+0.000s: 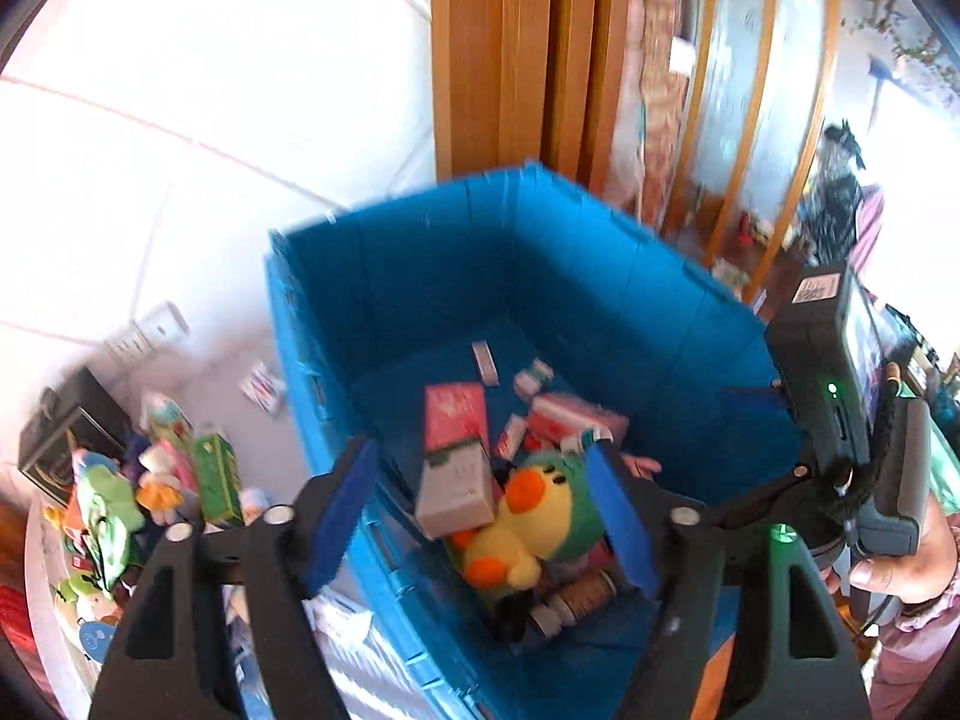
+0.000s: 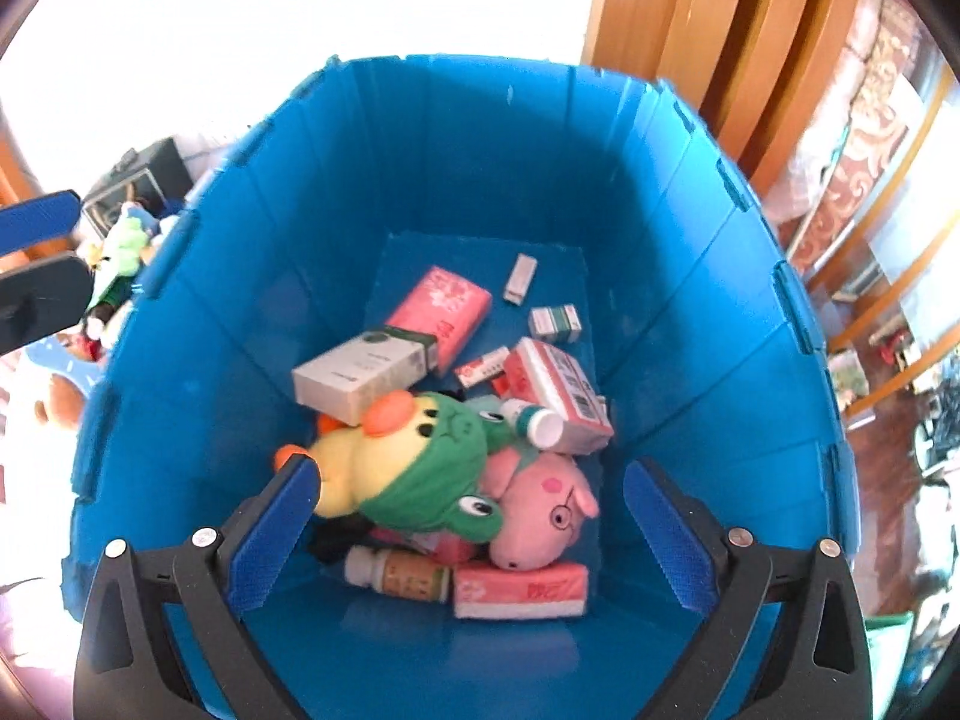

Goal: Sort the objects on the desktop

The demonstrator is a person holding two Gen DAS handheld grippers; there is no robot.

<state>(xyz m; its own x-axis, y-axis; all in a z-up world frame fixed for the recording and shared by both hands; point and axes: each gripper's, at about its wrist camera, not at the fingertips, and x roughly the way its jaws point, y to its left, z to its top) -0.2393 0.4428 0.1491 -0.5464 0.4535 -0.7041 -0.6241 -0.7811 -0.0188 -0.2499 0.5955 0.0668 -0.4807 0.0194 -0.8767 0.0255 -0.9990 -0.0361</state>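
Nearest the lens in each wrist view sits a hand-held gripper with its blue-padded jaws spread and nothing between them: the left hand-held gripper [image 1: 480, 510] hangs over the near edge of the bin, and the right hand-held gripper [image 2: 471, 534] hangs over the bin's middle. Both are empty.

Just beyond the fingers lies the sorted pile, on the floor of the blue bin [image 2: 420, 138] — a deep crate of ribbed, corrugated plastic with straight walls. In it, soft things lie mixed with stiff ones: a yellow duck plush [image 2: 396, 456] in a green frog hood, fuzzy and squashy, rests on a pink pig plush [image 2: 540, 510]; under them lie a small bottle [image 2: 399, 573] with a white cap and a soft pink tissue pack [image 2: 519, 591]. Further in lie a grey carton [image 2: 360, 375], a second pink pack [image 2: 441, 312] and several small cardboard medicine boxes [image 2: 555, 321] with sharp corners.

So a fair share of the sorting looks done. Not all of it, though — further off to the left, outside the bin, a heap of plush toys [image 1: 114, 504] and a green box [image 1: 217, 477] wait on the white counter [image 1: 90, 180], with a black box [image 1: 60, 438] behind them. Those appear to be what remains to be carried over.
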